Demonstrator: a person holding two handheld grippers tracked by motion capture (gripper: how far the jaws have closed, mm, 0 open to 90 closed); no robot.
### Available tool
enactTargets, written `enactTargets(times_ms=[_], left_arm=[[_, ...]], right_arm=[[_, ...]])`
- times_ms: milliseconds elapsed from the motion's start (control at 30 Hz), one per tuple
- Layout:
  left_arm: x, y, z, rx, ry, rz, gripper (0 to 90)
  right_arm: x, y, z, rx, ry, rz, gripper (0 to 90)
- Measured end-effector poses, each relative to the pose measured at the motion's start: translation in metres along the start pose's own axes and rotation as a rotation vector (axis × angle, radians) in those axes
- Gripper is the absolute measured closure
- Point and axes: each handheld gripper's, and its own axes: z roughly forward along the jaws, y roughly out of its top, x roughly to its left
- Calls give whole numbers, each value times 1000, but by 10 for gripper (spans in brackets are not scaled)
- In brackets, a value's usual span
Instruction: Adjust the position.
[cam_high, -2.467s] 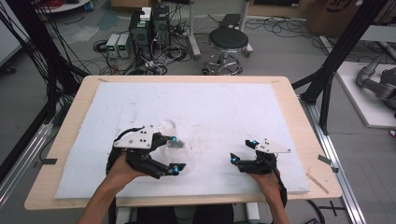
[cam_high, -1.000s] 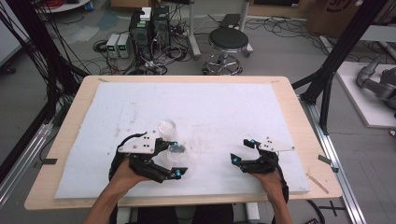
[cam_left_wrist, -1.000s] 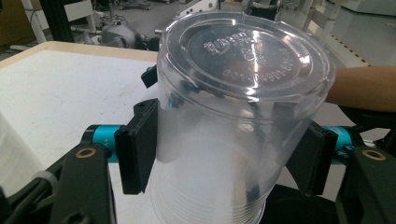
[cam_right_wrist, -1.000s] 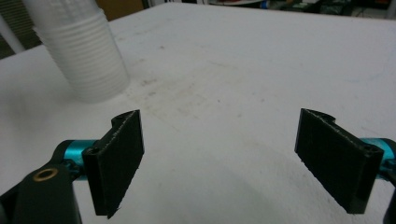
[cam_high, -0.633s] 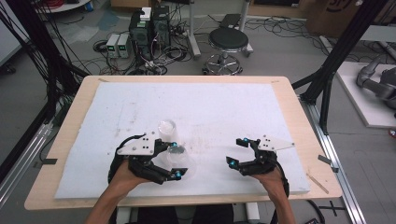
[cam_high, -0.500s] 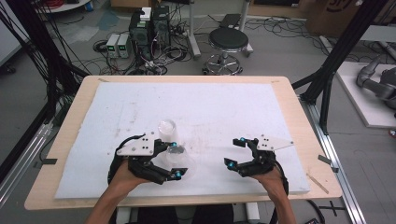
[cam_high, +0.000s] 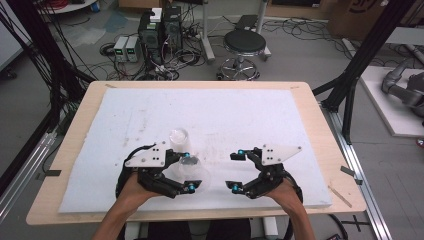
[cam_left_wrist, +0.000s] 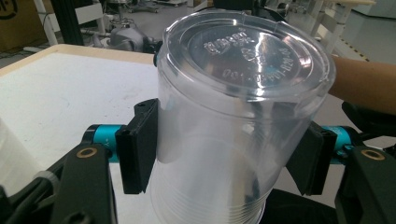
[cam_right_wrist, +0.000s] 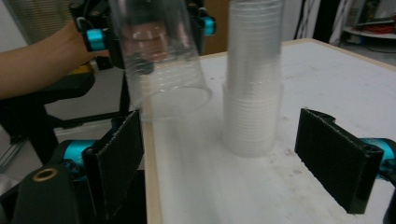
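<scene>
Gripping a clear plastic cup (cam_left_wrist: 238, 121) upside down, the left gripper (cam_high: 187, 172) has both black pads pressed on the cup's sides; the left gripper view shows the embossed base up top, something the high view blurs to a faint glassy patch at about 6 o'clock on the white mat (cam_high: 240, 115). From the right gripper view, that cup hangs lifted off the mat at 11 o'clock, mouth down, with the stack of cups (cam_right_wrist: 252, 84) standing upright just beside it at 1 o'clock. From above, the stack sits near mat centre, touching nothing but the mat. The right gripper (cam_high: 236, 170) waits at 5 o'clock, jaws spread wide, nothing between them. Open mat stretches from 9 round to 3 o'clock; the table's near wooden edge (cam_high: 200, 215) runs close under both hands.
</scene>
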Motion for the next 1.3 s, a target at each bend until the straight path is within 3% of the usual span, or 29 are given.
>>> enactTargets(times_ms=[567,800,1133,1300], left_arm=[[-2,3,4,-11,-12,-6,344],[-3,4,6,-29,-23,-13,344],[-6,5,10,-48,-31,-22,344],[-7,5,12,-46,-41,-17,344]], right_arm=[[12,15,40,29,131,-48,152],[13,20,46,9,154,-63,151],[16,18,55,21,169,-70,152],[17,16,59,26,179,-54,152]])
